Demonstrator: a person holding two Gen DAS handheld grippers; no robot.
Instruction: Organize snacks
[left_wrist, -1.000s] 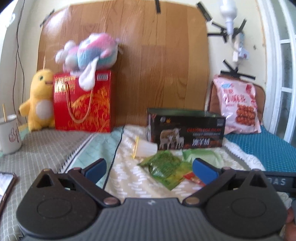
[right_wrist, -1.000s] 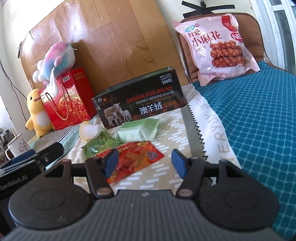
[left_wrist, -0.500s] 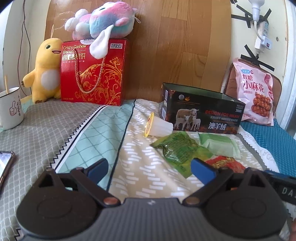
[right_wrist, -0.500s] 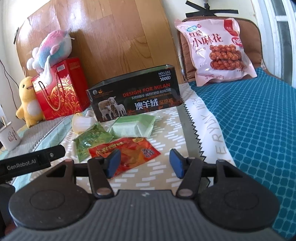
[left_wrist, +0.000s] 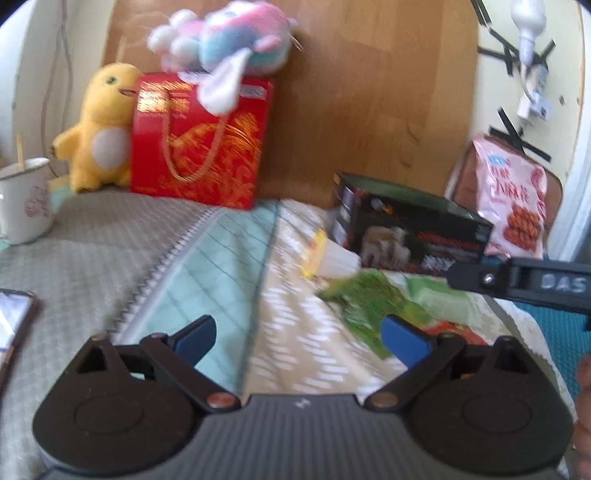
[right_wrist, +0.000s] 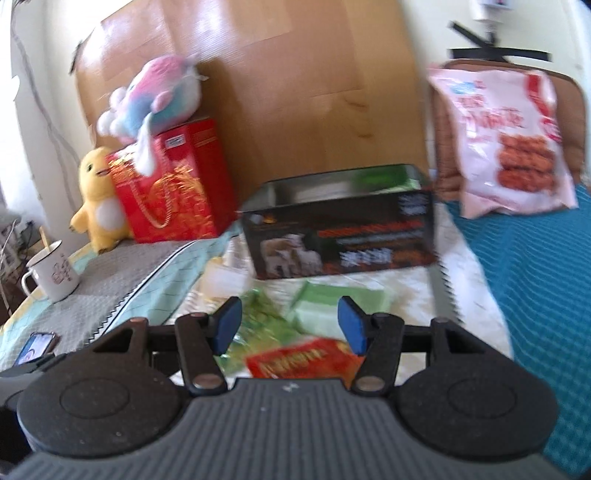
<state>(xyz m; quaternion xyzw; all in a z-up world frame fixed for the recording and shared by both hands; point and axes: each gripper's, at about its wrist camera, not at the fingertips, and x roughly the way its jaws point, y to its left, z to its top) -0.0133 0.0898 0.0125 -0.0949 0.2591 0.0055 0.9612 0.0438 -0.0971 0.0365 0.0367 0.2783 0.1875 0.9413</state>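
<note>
Both my grippers, left (left_wrist: 297, 334) and right (right_wrist: 289, 326), are spread empty, so I'd drop the right one squarely over the near flat red foil snack packet (right_wrist: 306, 362) before pinching.

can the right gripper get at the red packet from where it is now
Probably yes. The right gripper is open and empty, with the red packet lying flat just below its fingers. Nothing lies on top of it; only the green packet overlaps its left edge.
</note>
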